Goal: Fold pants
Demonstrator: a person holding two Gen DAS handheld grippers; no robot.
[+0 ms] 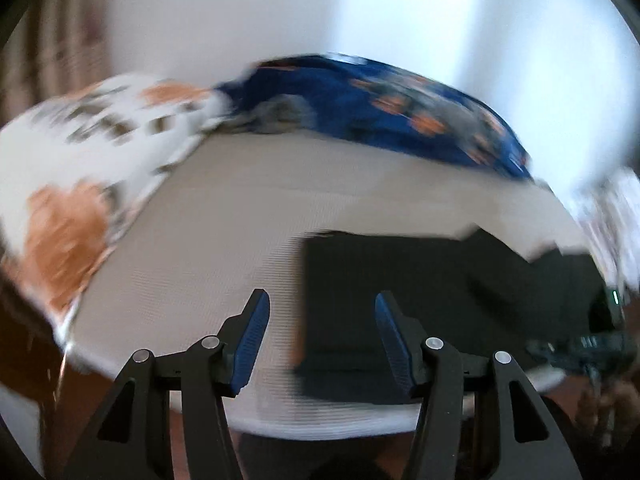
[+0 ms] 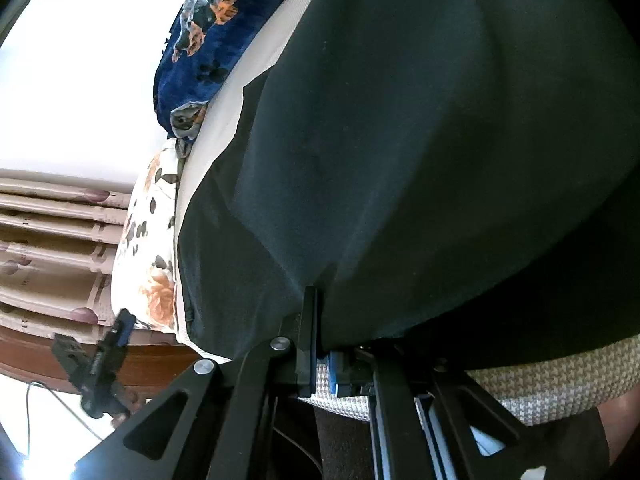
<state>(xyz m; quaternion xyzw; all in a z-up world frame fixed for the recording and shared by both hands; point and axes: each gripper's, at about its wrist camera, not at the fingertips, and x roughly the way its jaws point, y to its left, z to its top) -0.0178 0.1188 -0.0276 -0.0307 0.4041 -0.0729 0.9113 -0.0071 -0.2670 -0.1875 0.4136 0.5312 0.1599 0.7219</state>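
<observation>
up close, the right hand-held gripper (image 2: 316, 336) is clamped shut on the black pants' (image 2: 400, 140) near edge. the left hand-held gripper (image 1: 322, 344) is held open and empty over the bed (image 1: 224, 248), the folded pants just ahead and right of it.

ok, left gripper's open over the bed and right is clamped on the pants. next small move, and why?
Probably bring the left gripper down onto the near edge of the black pants and close. Its jaws stand open with nothing between them, while the right gripper is shut on a pinch of the pants; a second hold lets both lift the fold.
</observation>
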